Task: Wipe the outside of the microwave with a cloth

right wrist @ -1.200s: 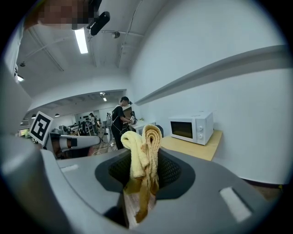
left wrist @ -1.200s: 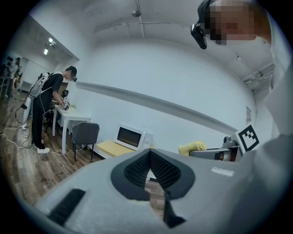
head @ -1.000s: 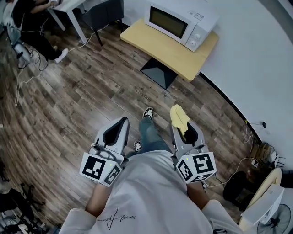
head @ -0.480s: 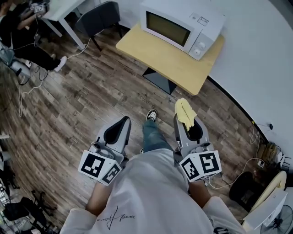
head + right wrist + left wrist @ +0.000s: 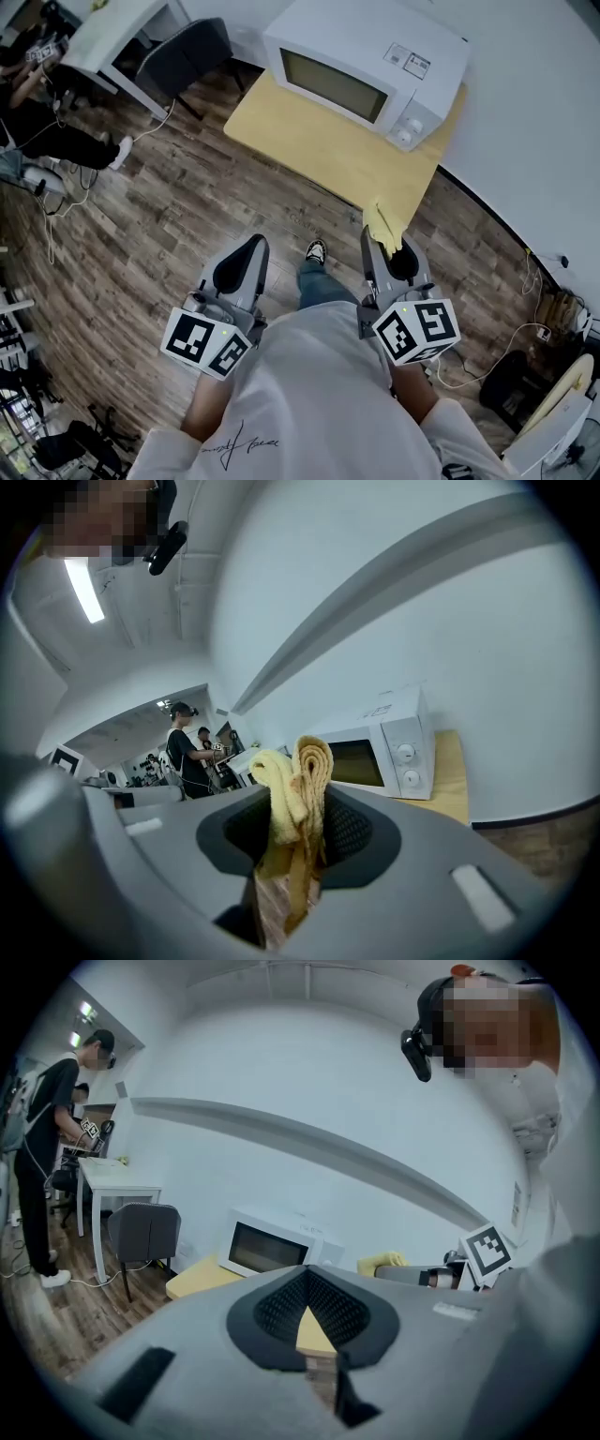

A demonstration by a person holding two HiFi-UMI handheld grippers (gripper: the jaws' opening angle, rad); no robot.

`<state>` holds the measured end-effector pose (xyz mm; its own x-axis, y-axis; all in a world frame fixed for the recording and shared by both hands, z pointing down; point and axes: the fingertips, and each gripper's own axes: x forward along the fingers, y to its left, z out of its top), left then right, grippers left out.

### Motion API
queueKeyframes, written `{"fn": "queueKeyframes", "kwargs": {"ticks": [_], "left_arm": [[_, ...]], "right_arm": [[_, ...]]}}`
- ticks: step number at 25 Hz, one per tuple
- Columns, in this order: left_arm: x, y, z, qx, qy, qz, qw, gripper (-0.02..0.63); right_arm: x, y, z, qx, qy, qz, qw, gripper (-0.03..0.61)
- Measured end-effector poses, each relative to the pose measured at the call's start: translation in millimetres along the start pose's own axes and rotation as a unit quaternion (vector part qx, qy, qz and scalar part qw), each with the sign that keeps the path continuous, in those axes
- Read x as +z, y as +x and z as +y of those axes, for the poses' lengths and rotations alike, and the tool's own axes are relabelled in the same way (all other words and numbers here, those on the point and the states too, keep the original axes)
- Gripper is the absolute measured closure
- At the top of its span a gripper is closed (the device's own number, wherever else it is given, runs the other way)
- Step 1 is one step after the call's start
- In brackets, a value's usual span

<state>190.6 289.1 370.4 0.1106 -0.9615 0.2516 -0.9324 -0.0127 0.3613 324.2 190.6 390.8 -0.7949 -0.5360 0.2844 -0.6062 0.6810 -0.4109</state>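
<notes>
A white microwave (image 5: pixel 361 67) with a dark door window stands on a light wooden table (image 5: pixel 319 150) against the wall; it also shows in the left gripper view as the microwave (image 5: pixel 272 1244) and in the right gripper view as the microwave (image 5: pixel 384 745). My right gripper (image 5: pixel 386 246) is shut on a folded yellow cloth (image 5: pixel 382 225), whose folds (image 5: pixel 298 789) stick up out of the jaws, short of the table's near edge. My left gripper (image 5: pixel 239 264) hangs over the floor, shut and holding nothing.
Dark wood-plank floor (image 5: pixel 150 234) lies between me and the table. A white desk (image 5: pixel 122 33) with a dark chair (image 5: pixel 183 52) stands at the far left, with people (image 5: pixel 42 1157) by it. Cables and a fan (image 5: pixel 553 441) lie at the right by the wall.
The microwave and table have come closer and larger in the head view as I walked toward them. Both grippers keep their pose, the cloth still clamped in the right one.
</notes>
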Motion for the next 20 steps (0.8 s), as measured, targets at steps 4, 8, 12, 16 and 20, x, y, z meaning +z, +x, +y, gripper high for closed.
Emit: {"fn": "queueKeyframes", "kwargs": {"ticks": [4, 8, 12, 16, 20], "left_arm": [[13.1, 37.0, 16.6, 0.015, 0.000, 0.009, 0.9998, 0.621], [23.0, 70.9, 26.1, 0.017, 0.013, 0.016, 0.9996, 0.623], [25.1, 94.3, 27.6, 0.012, 0.017, 0.026, 0.9995, 0.623], [36.1, 113.7, 32.1, 0.013, -0.017, 0.017, 0.9996, 0.623], [47.2, 134.8, 32.5, -0.004, -0.021, 0.015, 0.9997, 0.623]], "right_arm": [[12.4, 25.0, -23.3, -0.012, 0.007, 0.008, 1.000, 0.457], [13.7, 45.9, -47.7, -0.028, 0.016, 0.031, 0.999, 0.459], [20.6, 52.2, -63.7, -0.040, 0.018, 0.028, 0.999, 0.459], [22.9, 57.4, -80.1, -0.068, 0.025, 0.044, 0.996, 0.459], [28.9, 61.6, -89.8, -0.088, 0.033, 0.043, 0.995, 0.459]]}}
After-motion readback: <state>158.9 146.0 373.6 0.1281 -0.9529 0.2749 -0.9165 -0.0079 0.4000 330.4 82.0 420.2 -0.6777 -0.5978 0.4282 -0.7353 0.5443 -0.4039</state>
